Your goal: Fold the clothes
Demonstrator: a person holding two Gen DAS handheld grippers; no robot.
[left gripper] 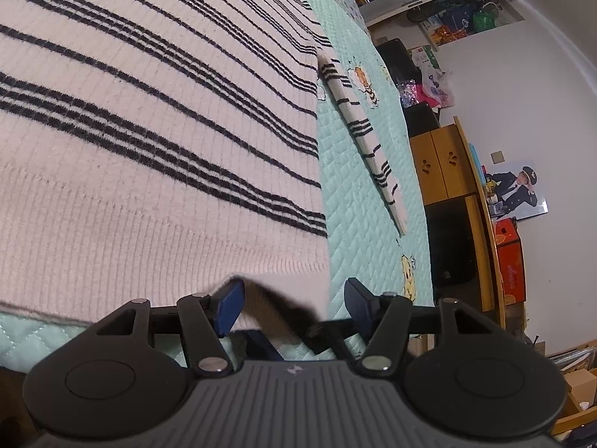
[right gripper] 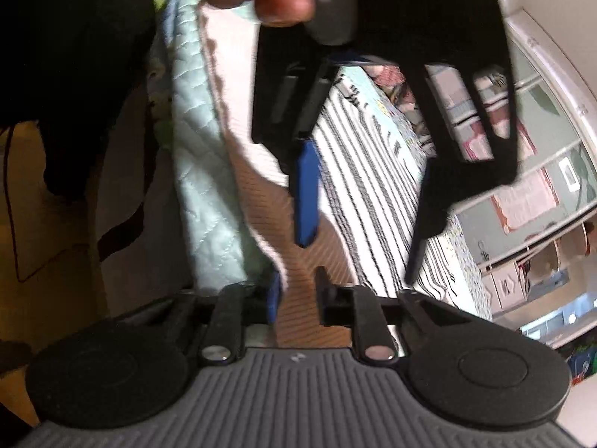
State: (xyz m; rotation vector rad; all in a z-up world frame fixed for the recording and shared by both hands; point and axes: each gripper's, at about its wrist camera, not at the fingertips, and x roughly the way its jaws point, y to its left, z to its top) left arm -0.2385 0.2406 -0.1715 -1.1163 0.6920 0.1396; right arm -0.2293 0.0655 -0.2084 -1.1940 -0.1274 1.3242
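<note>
The sweater (left gripper: 156, 119) lies flat on the bed (left gripper: 358, 201), soft and limp, so my half-open left gripper (left gripper: 294, 304) straddles its 6 o'clock hem corner while my right gripper (right gripper: 296, 293) pinches the ribbed hem.

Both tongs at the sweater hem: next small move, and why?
Probably close the left tongs on the sweater's ribbed hem. Their jaws stand open with the hem corner between them, unpinched, while the right tongs already have hem fabric between nearly shut jaws. Both corners need holding before lifting the hem off the quilted bedspread.
</note>
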